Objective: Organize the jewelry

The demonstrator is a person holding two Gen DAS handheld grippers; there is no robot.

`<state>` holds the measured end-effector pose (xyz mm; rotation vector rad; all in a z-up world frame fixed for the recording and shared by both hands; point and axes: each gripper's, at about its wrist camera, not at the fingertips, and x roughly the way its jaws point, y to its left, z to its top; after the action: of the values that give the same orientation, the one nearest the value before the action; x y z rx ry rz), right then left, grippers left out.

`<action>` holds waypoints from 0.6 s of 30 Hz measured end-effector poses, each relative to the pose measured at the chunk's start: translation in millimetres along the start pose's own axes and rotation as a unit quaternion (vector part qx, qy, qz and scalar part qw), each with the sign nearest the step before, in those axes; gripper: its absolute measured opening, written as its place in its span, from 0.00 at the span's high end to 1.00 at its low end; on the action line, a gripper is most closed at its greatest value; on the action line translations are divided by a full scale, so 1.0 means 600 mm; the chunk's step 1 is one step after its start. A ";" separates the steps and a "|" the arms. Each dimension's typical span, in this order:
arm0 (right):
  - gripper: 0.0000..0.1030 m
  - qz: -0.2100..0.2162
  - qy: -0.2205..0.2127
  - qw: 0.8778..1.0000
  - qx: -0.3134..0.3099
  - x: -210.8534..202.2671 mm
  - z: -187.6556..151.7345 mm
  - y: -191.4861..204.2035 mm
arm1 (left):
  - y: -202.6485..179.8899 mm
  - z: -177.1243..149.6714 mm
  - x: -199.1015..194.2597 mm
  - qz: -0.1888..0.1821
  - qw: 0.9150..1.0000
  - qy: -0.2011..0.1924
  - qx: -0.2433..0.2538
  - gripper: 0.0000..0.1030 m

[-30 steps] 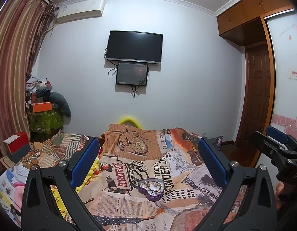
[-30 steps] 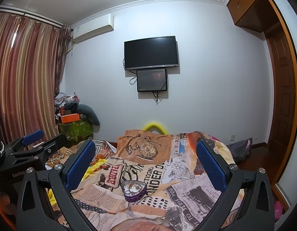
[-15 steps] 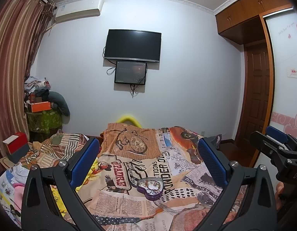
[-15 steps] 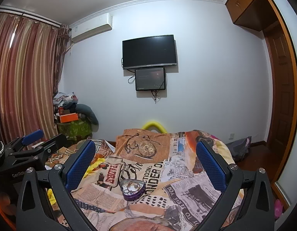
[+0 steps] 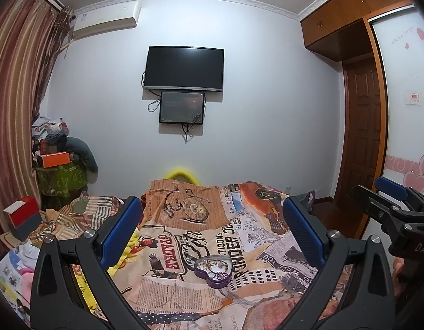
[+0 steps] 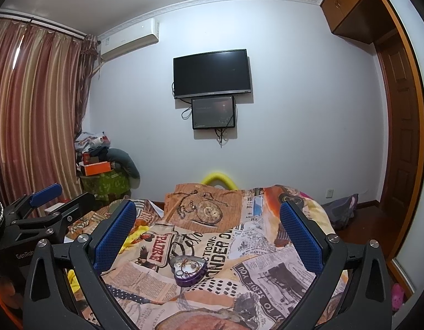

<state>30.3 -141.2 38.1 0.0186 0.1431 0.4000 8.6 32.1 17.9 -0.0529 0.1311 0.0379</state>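
Both claws hover above the bed [image 5: 184, 297], pointing down its length toward the wall w/ the TV [image 5: 184, 68]. The left claw [image 5: 212, 225] is spread wide, nothing between its blue pads; same for the right claw [image 6: 206, 228], wide open and empty. In the left view the right claw also shows at the right edge, and vice versa.

The task's thing, a purple heart-shaped jewelry box [image 5: 214, 271], lies lidless on the newspaper-print bedspread [image 6: 267, 275], roughly centred between the pads in both views, well ahead of the tips. Chains and small pieces sit tangled inside it [image 6: 188, 268]; too small to tell what exactly.

Change over the last sec: very little. Both views have dipped and drifted slightly, so the box sits a touch higher in frame vs. earlier; the claws' opening hasn't changed, box hasn't moved.

Meaning for the task: no contact w/ box or jewelry atm. Scene fits either an approach to the box or a pull-back after dropping pieces in; can't settle which.
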 end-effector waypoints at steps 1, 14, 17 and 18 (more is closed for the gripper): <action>0.00 0.000 0.000 1.000 0.000 0.000 0.000 0.000 | 0.000 0.000 0.000 -0.001 1.000 0.000 -0.001 0.00; 0.00 0.000 -0.001 1.000 -0.001 -0.001 -0.001 0.000 | 0.002 0.000 0.003 -0.006 1.000 0.003 -0.006 0.00; 0.00 -0.001 0.000 1.000 -0.002 -0.001 -0.002 0.001 | 0.000 -0.001 0.005 -0.008 1.000 0.006 -0.002 0.00; 0.00 -0.001 0.000 1.000 -0.002 0.000 -0.002 0.000 | -0.001 -0.001 0.006 -0.009 1.000 0.007 -0.001 0.00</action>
<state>30.1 -141.2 37.1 0.0141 0.1416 0.3982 12.1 31.5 16.6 -0.0570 0.1451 0.0190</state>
